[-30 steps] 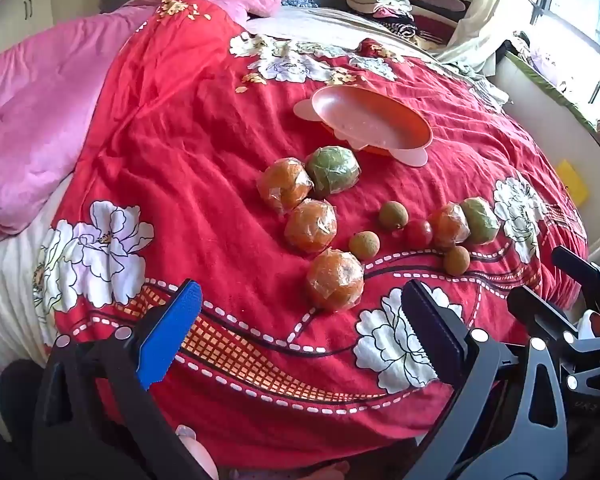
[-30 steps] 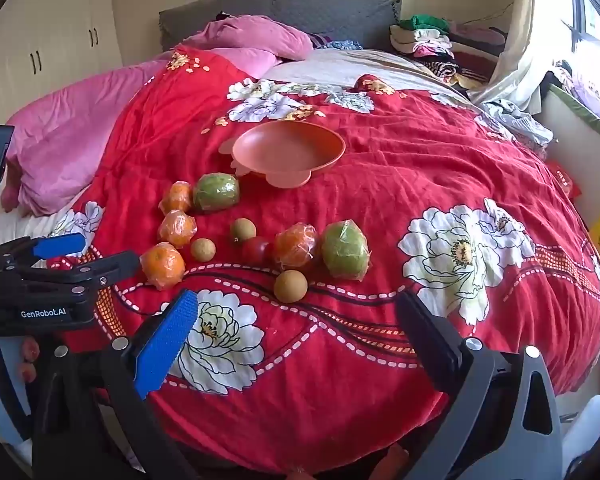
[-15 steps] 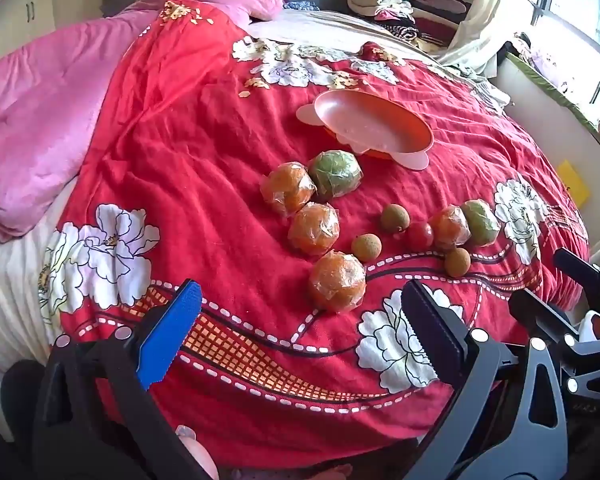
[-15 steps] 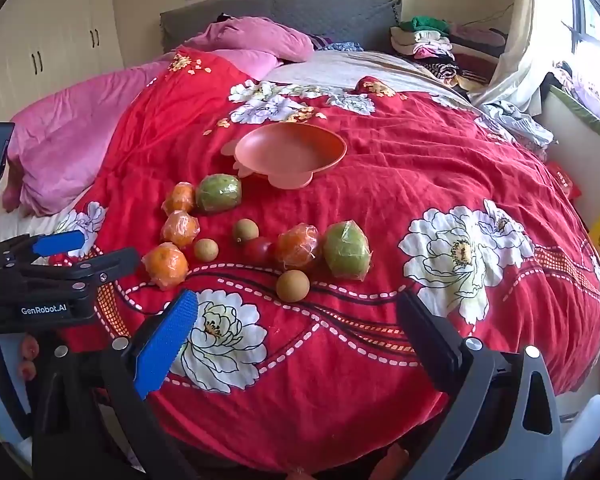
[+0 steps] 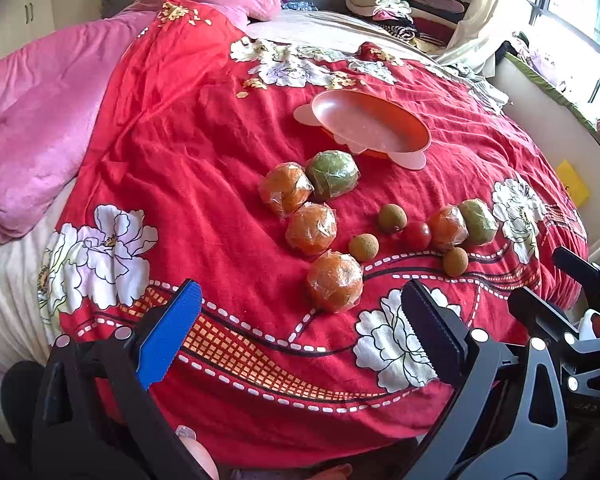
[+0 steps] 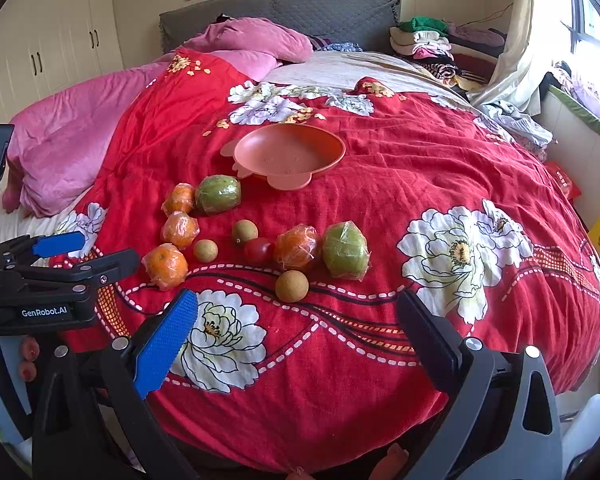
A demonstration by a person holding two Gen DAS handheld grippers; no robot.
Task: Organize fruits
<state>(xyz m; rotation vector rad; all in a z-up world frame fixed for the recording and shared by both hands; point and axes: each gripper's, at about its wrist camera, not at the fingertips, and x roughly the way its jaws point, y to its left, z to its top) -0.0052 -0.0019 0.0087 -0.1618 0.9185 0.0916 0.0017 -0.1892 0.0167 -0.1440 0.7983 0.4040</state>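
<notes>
both grippers, left gripper [image 5: 300,320] and right gripper [image 6: 296,324], gape wide and empty over the red quilt [image 6: 420,168]; wrapped fruits crowd before the pink plate [image 6: 290,154]; only the right view shows wardrobes [image 6: 60,48]

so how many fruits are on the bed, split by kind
wrapped oranges: 4, nearest one
wrapped green fruits: 2, one by the bowl, one further right
small brown round fruits: 3, nearest one
small red fruit: 1
total: 10, none in the pink bowl
</notes>
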